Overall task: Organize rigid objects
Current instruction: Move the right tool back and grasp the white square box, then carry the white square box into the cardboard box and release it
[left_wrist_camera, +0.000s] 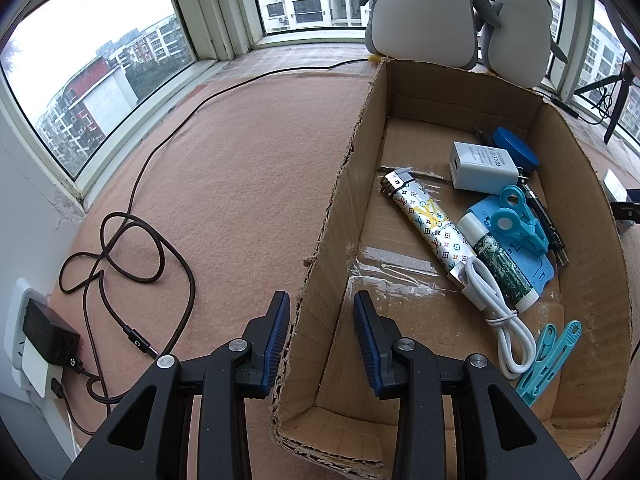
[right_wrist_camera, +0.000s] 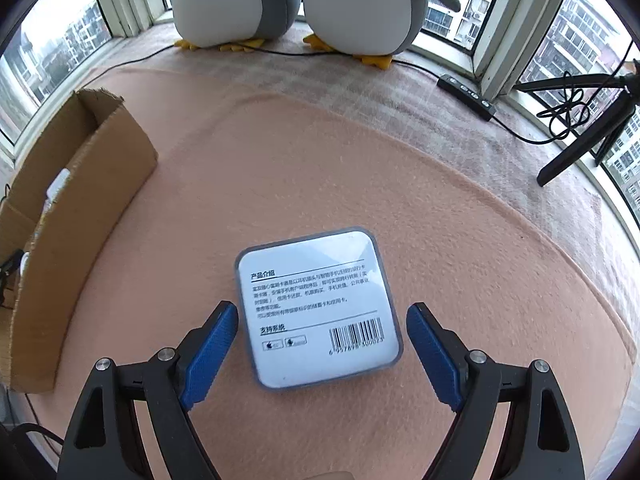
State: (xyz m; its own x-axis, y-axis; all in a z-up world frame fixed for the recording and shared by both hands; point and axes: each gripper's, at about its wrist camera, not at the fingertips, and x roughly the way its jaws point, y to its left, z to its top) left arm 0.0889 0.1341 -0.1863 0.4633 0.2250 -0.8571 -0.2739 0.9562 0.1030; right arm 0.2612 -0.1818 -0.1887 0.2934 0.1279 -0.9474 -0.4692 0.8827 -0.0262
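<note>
Straddling a flat square case (right_wrist_camera: 318, 308) with its blue jaws spread wide and touching nothing, the right gripper (right_wrist_camera: 318, 354) hangs just over the pink felt, the case lying label-up between the fingers. The cardboard box (right_wrist_camera: 80, 216) stands off to its left, where the left gripper (left_wrist_camera: 320, 340) clamps the near wall.

Both plush penguins (right_wrist_camera: 296, 0) lose their heads to the top edge in the right wrist view. The cardboard box (right_wrist_camera: 80, 216) runs off the left edge there, its contents mostly hidden behind its wall. The small print on the square case (right_wrist_camera: 316, 308) is too blurred to read.
</note>
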